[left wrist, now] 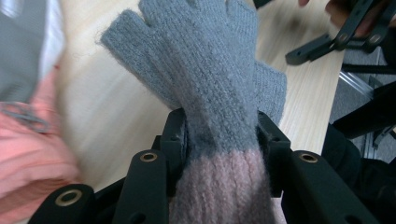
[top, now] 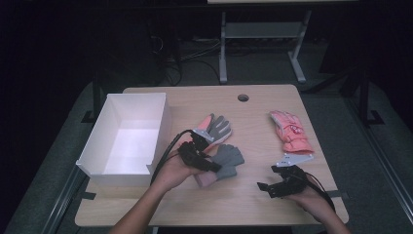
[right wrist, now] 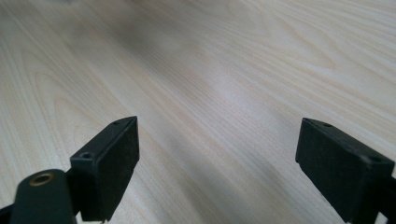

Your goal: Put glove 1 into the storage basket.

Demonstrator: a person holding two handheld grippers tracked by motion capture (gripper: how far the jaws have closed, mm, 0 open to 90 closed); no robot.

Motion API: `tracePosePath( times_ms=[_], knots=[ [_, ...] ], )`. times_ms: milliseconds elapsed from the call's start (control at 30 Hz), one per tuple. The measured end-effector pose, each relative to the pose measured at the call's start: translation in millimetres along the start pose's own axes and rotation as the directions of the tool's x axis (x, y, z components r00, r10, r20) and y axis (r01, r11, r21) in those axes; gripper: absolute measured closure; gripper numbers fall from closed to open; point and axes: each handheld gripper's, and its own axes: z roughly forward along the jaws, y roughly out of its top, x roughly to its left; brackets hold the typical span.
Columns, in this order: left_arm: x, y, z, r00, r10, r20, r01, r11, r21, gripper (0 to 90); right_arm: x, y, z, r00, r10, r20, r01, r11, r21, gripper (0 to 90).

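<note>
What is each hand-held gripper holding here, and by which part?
The left hand-held gripper grips the grey knit glove at the wrist, where the grey meets its pink cuff. The right hand-held gripper is open and holds nothing.

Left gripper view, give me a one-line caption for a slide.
Left gripper clamps a grey knitted glove near its pink cuff above the wooden table.
</note>
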Motion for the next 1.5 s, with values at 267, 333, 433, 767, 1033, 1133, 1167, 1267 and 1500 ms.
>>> tracePosePath(
  times_ms=[267,333,433,767,1033,1133,1167,1267,1500],
  knots=[
    [4.6,7.6,-34.6,0.9994,-0.016,-0.029,0.014,0.9992,-0.038,62.3,0.1,0.2,-0.1,1.0,0.001,0.001,-0.001,1.0,0.004,13.2],
    [6.3,8.3,-43.9,0.9991,-0.02,-0.038,0.018,0.9986,-0.049,62.3,-0.4,0.1,0.1,1.0,0.0,0.003,0.0,1.0,0.005,13.3],
    [9.5,8.7,-61.2,0.9977,-0.03,-0.061,0.026,0.9975,-0.066,62.3,0.1,0.0,0.0,1.0,0.004,0.001,-0.004,1.0,-0.001,13.3],
    [28.2,0.1,-107.3,0.9881,-0.079,-0.132,0.064,0.9915,-0.114,62.3,0.0,0.3,0.8,1.0,0.003,0.002,-0.003,1.0,0.006,13.3],
    [48.3,-13.0,-141.4,0.9711,-0.145,-0.189,0.114,0.9795,-0.166,62.3,-0.7,-0.1,1.4,0.9999,0.011,0.0,-0.011,0.9999,0.002,13.3],
    [56.7,-19.7,-152.1,0.9622,-0.173,-0.21,0.133,0.9723,-0.192,62.2,-0.2,0.1,1.8,1.0,0.005,-0.003,-0.005,1.0,0.008,13.3],
    [58.7,-21.4,-154.1,0.9596,-0.18,-0.216,0.137,0.97,-0.201,62.3,-0.1,0.2,1.9,1.0,0.002,-0.002,-0.002,0.9999,0.012,13.3],
    [67.6,-29.4,-162.3,0.9486,-0.213,-0.234,0.161,0.9619,-0.221,62.3,0.1,0.1,1.5,1.0,0.009,0.0,-0.009,0.9999,0.012,13.3],
    [88.4,-46.2,-173.8,0.9088,-0.29,-0.3,0.214,0.9412,-0.262,62.2,-0.6,-0.2,1.4,0.9999,0.014,0.001,-0.014,0.9999,0.003,13.3]
  ],
)
